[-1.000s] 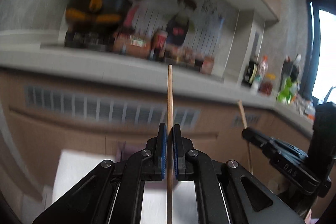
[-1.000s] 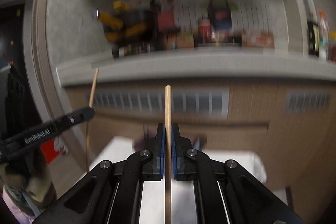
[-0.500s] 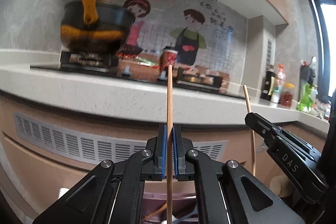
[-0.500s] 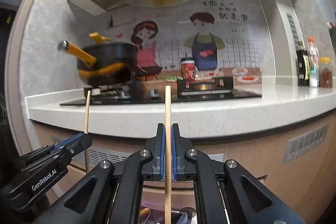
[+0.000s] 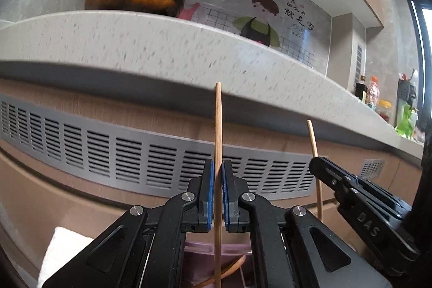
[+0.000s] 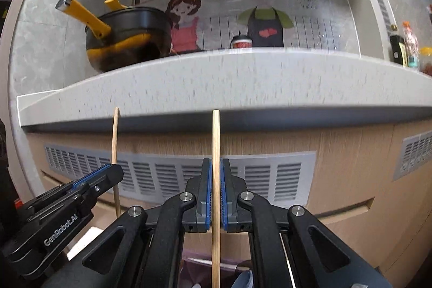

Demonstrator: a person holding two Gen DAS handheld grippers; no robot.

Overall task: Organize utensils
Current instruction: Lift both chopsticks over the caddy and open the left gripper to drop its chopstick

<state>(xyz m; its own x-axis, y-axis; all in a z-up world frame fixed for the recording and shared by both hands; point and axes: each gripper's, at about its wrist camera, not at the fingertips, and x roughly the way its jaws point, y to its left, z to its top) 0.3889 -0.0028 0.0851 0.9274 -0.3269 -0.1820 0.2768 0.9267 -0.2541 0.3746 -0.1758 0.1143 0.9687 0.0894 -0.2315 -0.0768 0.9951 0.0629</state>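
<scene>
My left gripper (image 5: pixel 218 166) is shut on a wooden chopstick (image 5: pixel 218 131) that stands upright between its blue pads. My right gripper (image 6: pixel 215 165) is shut on a second wooden chopstick (image 6: pixel 215 142), also upright. Each gripper shows in the other's view: the right gripper (image 5: pixel 318 166) with its chopstick (image 5: pixel 313 139) at the right, the left gripper (image 6: pixel 113 172) with its chopstick (image 6: pixel 115 136) at the left. Below both grippers lies a purple utensil tray (image 5: pixel 199 255), also in the right wrist view (image 6: pixel 194 269), holding a wooden utensil (image 5: pixel 232 269).
A speckled grey countertop edge (image 5: pixel 162 50) runs across above the chopstick tips, with a grey vent grille (image 5: pixel 135 163) in the cabinet front below. A black and orange pan (image 6: pixel 127 37) stands on the counter. Bottles (image 6: pixel 405 45) stand far right. A white surface (image 5: pixel 62 247) lies at lower left.
Both grippers have dropped lower with their chopsticks: the countertop edge has risen in view and the stove top is hidden. Both stay shut side by side.
</scene>
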